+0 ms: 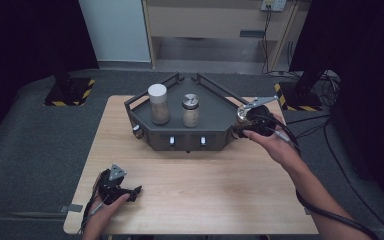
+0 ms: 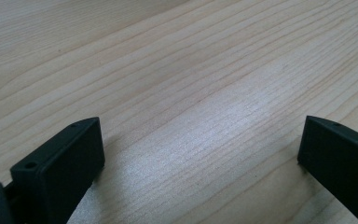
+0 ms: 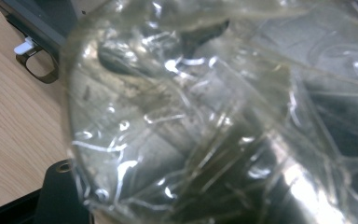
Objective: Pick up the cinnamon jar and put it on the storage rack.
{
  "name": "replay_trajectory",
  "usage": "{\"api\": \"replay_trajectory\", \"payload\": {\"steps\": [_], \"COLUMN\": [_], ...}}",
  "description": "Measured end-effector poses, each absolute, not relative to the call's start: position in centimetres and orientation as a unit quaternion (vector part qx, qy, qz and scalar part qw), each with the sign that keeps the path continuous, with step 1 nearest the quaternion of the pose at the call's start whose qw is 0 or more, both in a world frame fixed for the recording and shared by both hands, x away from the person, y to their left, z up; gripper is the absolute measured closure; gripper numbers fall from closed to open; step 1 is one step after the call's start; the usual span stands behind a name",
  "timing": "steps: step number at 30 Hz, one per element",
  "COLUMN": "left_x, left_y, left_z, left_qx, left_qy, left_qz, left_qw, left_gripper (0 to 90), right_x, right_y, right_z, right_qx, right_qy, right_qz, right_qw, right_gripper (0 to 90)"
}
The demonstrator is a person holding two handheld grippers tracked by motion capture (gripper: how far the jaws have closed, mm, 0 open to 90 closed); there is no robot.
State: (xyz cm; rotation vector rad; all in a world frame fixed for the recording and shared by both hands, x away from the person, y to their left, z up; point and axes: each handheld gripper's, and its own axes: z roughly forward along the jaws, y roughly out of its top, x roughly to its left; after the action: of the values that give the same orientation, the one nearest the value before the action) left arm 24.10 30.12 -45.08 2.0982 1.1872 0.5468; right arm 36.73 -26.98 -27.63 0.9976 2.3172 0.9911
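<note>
The right gripper (image 1: 244,121) was clamped on a crumpled clear plastic wrapper (image 3: 205,121) — held at the right end of the dark grey angular metal tray (image 1: 215,131), above the light wooden table (image 1: 205,190). On the tray stood a white-capped cylindrical jar (image 1: 158,104) and, beside it, a silver-lidded glass jar (image 1: 190,110). The left gripper (image 1: 132,192) rested low at the table's near left corner — jaws spread wide, nothing between them.

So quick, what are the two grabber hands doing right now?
Left gripper: open, holding nothing, low over the wooden table.
Right gripper: shut on a crinkly clear plastic thing beside the dark tray.
</note>
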Motion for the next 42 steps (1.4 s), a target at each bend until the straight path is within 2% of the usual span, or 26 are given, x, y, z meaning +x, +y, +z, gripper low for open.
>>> {"api": "replay_trajectory", "payload": {"steps": [42], "left_x": [24.3], "left_y": [30.2], "left_z": [-45.1], "left_qx": [0.804], "left_qy": [0.450], "left_qz": [0.207], "left_qw": [0.329], "left_gripper": [0.0], "right_x": [41.7], "right_y": [-24.0], "right_z": [-27.1], "right_qx": [0.366], "right_qy": [0.835], "right_qz": [0.350], "right_qw": [0.214], "right_gripper": [31.0]}}
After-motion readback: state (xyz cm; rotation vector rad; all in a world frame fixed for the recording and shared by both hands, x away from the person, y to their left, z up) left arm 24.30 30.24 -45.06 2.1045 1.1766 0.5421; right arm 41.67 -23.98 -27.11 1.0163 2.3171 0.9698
